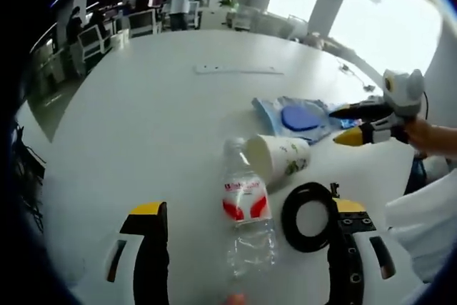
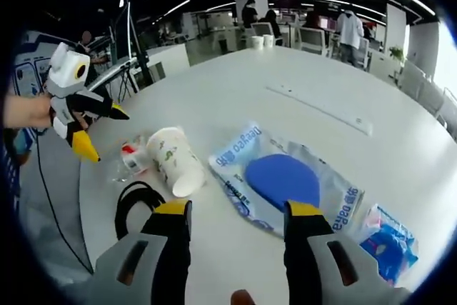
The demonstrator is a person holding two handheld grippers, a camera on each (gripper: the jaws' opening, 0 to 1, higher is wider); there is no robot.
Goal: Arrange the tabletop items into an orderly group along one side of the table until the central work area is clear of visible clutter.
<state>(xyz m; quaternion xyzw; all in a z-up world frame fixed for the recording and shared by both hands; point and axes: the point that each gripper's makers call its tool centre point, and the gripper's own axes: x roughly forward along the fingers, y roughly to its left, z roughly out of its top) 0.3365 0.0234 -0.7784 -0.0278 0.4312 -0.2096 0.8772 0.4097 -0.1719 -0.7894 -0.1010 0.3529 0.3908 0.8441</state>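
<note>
Left gripper view shows the left gripper [image 1: 246, 248] open and empty over a lying water bottle [image 1: 245, 212], a tipped paper cup [image 1: 280, 157] and a black cable coil [image 1: 308, 216]. The right gripper [image 2: 237, 241], also open and empty, hovers by the blue-disc wipes packet [image 2: 285, 180] mid-table [image 2: 235, 83]. Judging by this scatter, grouping has barely begun.

We see a large white table [image 2: 235, 94] carrying scattered clutter. In the right gripper view, near centre, lies a clear plastic package [image 2: 285, 180] with blue print and a blue round piece inside; left of it a paper cup [image 2: 173, 160] on its side, then a plastic bottle [image 2: 128, 160] and a black cable coil [image 2: 132, 201]. A small blue packet [image 2: 389, 237] lies near right, a white strip [image 2: 318, 108] farther off.
</note>
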